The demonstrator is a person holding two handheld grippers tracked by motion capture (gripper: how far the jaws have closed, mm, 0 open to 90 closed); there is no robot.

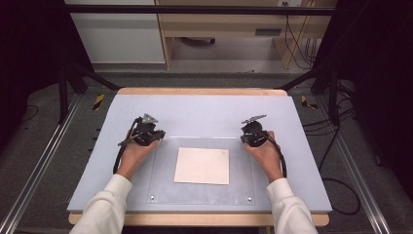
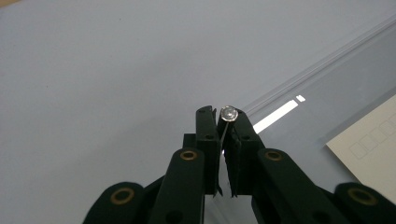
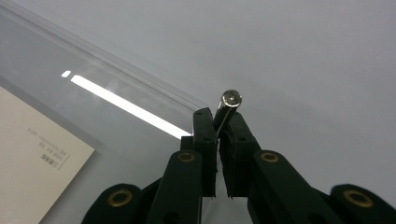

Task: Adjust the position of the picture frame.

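A clear acrylic plate (image 1: 163,170) lies on the grey-blue mat (image 1: 204,109), with a white paper sheet (image 1: 202,165) under its middle. At the plate's far left corner my left gripper (image 1: 161,135) is shut on a small round-headed metal peg (image 2: 229,113); in the left gripper view the jaws (image 2: 223,117) pinch the thin shaft. My right gripper (image 1: 242,136) at the far right corner is shut on a matching metal peg (image 3: 231,98), whose shaft sits between the tips of the gripper (image 3: 219,117). Both grippers rest low over the mat.
Two more small metal pegs (image 1: 152,198) (image 1: 250,199) mark the plate's near corners. The mat lies on a wooden table (image 1: 195,219). Printed boxes show on the paper (image 2: 369,149). A bright reflection streak (image 3: 126,107) runs along the plate's far edge.
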